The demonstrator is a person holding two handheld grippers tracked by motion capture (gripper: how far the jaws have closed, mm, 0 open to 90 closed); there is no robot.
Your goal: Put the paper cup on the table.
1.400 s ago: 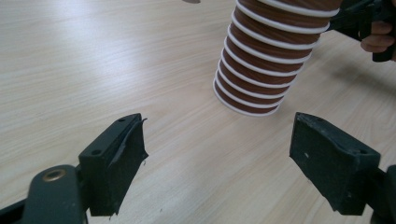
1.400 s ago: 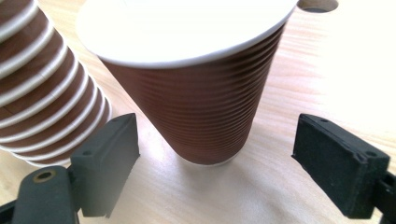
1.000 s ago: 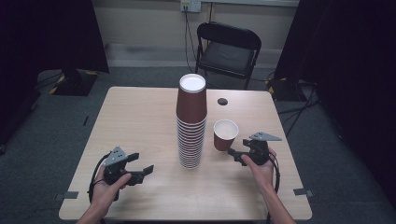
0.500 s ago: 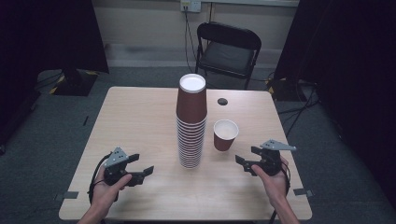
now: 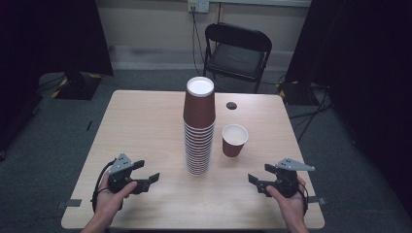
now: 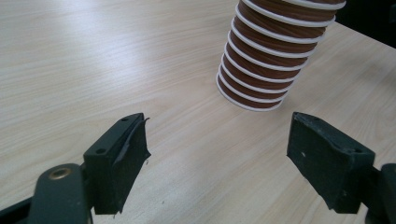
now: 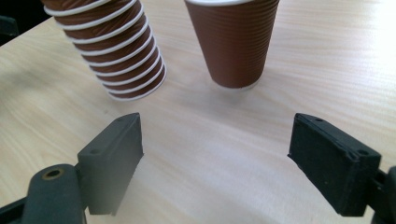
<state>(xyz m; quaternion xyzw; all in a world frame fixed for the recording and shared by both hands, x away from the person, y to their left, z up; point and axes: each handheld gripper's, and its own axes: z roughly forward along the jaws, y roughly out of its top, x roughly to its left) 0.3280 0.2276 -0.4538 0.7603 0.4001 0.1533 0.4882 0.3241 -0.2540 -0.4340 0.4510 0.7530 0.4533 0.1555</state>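
1. High view: a tall stack of cups [image 5: 198, 131] stands mid-bench [image 5: 145, 126], a single cup [image 5: 234, 141] just right of it. Left tongs [image 5: 141, 175] and right tongs [image 5: 260, 183] sit near the front edge, both released.
2. Left gripper view: jaws spread, empty, stack [image 6: 275, 56] ahead.
3. Right gripper view: jaws spread; the single cup [image 7: 233, 42] looks light and crushable, so grip gently mid-wall.
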